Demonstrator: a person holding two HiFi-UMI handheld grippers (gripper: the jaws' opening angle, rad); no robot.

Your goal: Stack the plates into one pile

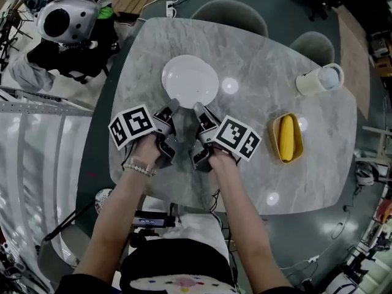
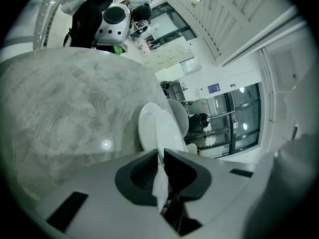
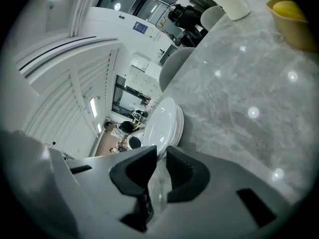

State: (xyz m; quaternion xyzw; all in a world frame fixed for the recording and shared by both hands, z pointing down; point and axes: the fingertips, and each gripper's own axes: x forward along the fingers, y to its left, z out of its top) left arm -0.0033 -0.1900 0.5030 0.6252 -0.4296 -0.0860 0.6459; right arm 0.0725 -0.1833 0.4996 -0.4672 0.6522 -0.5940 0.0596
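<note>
A white plate [image 1: 190, 79] hangs just over the grey marble table [image 1: 153, 60], a little beyond my hands. My left gripper [image 1: 173, 107] is shut on its near rim at the left, and my right gripper [image 1: 199, 108] is shut on the same rim at the right. In the left gripper view the held plate [image 2: 169, 133] runs edge-on into my left gripper [image 2: 160, 156], with a second white plate [image 2: 147, 126] close beside it. The right gripper view shows the held plate [image 3: 160, 121] between the pads of my right gripper [image 3: 162, 153], and the second plate [image 3: 179, 123] right behind it.
A yellow bowl [image 1: 286, 138] with a yellow item in it stands at the right of the table. A white cup [image 1: 318, 78] lies near the far right edge. Two grey chairs [image 1: 229, 14] stand beyond the table. A white round device [image 1: 64, 20] sits off the table's far left.
</note>
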